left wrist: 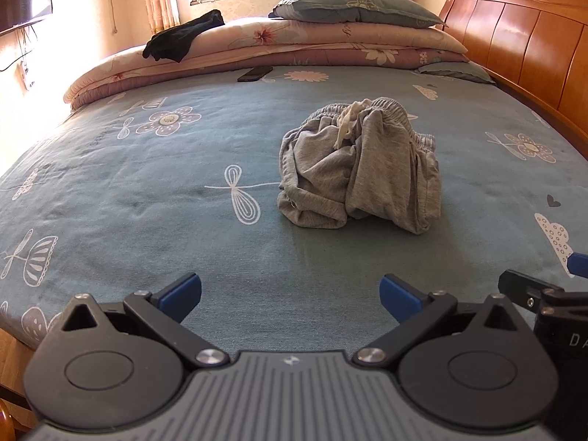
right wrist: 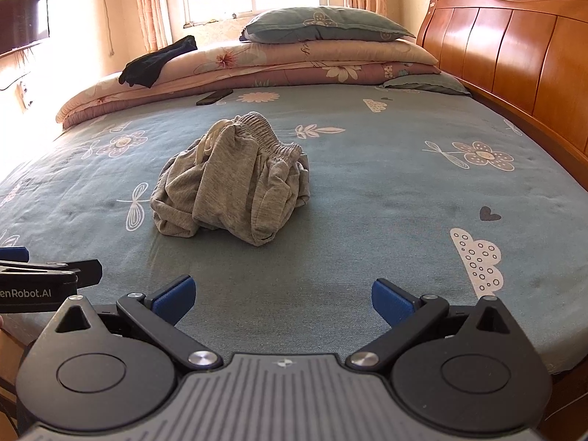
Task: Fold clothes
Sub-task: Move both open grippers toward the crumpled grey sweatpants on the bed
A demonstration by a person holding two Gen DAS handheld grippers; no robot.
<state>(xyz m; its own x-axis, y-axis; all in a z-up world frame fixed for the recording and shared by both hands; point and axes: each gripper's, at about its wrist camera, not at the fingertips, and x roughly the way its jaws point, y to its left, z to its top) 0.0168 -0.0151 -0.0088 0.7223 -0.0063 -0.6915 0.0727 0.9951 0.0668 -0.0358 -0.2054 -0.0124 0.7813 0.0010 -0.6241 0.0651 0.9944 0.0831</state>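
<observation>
A wide bed in a blue-green flowered sheet fills both views, with a wooden headboard along its right side and folded quilts topped by a pillow at the far end. A crumpled grey pair of shorts sits mid-bed, well ahead of both claws. The left gripper and right gripper hover side by side over the near edge, jaws spread, holding nothing. A dark garment and a phone lie beyond; bare sheet lies between claws and shorts.
</observation>
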